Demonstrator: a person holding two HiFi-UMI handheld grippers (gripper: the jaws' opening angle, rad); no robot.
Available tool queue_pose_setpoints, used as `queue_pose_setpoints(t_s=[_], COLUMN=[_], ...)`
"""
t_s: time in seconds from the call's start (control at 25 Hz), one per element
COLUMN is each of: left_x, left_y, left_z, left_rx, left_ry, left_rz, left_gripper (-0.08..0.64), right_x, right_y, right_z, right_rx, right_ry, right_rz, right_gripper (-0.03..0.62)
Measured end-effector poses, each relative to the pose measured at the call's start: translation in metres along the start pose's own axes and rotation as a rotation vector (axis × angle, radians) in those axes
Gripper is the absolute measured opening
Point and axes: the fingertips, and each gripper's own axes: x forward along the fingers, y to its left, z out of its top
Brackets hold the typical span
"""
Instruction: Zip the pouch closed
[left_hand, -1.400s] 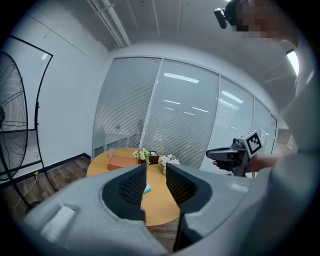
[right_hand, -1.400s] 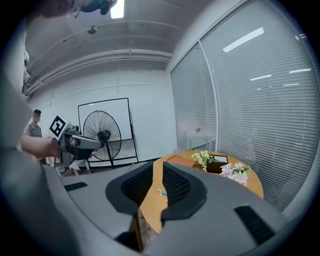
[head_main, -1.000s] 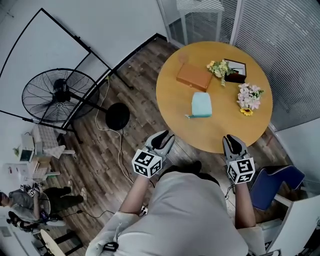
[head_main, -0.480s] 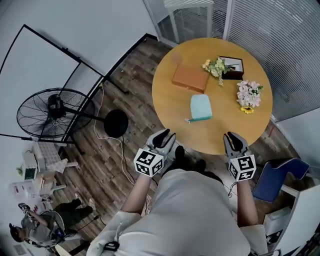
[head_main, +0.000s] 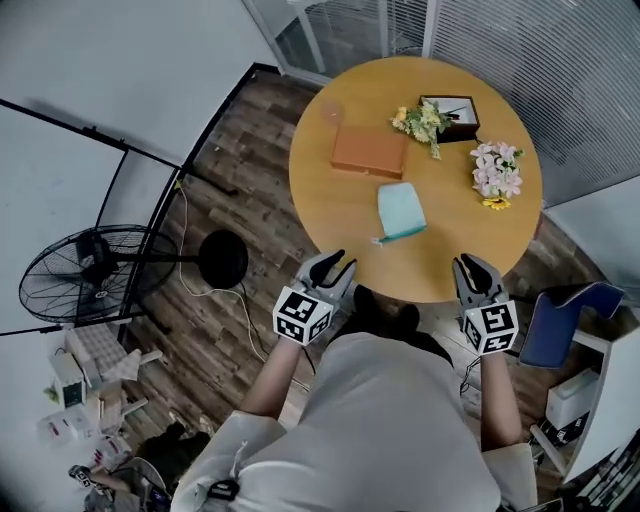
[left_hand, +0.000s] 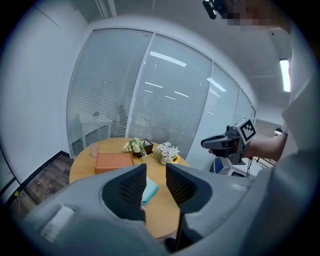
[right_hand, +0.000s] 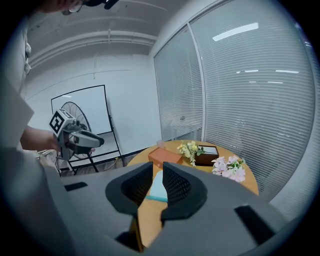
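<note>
A light teal pouch (head_main: 401, 211) lies flat near the middle of the round wooden table (head_main: 320, 205), with a small zip pull sticking out at its near left corner. My left gripper (head_main: 337, 263) hangs off the table's near left edge, jaws apart and empty. My right gripper (head_main: 472, 266) is at the near right edge, also open and empty. Both are well short of the pouch. In the left gripper view the pouch (left_hand: 150, 189) shows through the gap of the jaws; in the right gripper view the pouch (right_hand: 158, 188) shows the same way.
An orange box (head_main: 370, 152) lies beyond the pouch. Yellow flowers (head_main: 418, 118), a dark box (head_main: 455, 113) and pink flowers (head_main: 498, 170) line the far right of the table. A floor fan (head_main: 90, 275) stands to the left, a blue chair (head_main: 560, 322) to the right.
The person has stepped closer to the table. Both grippers have moved forward to its near edge, and their jaws look the same as before.
</note>
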Motion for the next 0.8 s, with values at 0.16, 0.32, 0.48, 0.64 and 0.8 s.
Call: queue_pose_setpoints(t_s=[0.16,0.32,0.48,0.64,0.8], left_x=[0.014,0.032,0.050,0.071,0.093], left_y=[0.014,0.027,0.037,0.045,0.051], left_z=[-0.011,-0.025,-0.038,-0.055,-0.074], left_rx=[0.005,0.023,0.037,0.052,0.061], left_ry=[0.042,0.089,0.131,0.172,0.218], left_rz=[-0.059,-0.113,-0.165,-0.212,-0.261], left_gripper=[0.115,0.115,0.115,0.115,0.115], right_x=[0.017,0.039,0.061,0.084,0.106], right_y=[0.002,0.004,0.013,0.022,0.031], right_z=[-0.006,-0.022,-0.040,-0.059,-0.082], right_rx=[0.018,0.057,0.092,0.104,0.122], right_ry=[0.029,0.062,0.101,0.136,0.175], right_rz=[-0.032,-0.051,-0.050,-0.037,-0.024], right_gripper=[0.060,0.060,0.060,0.060,0.060])
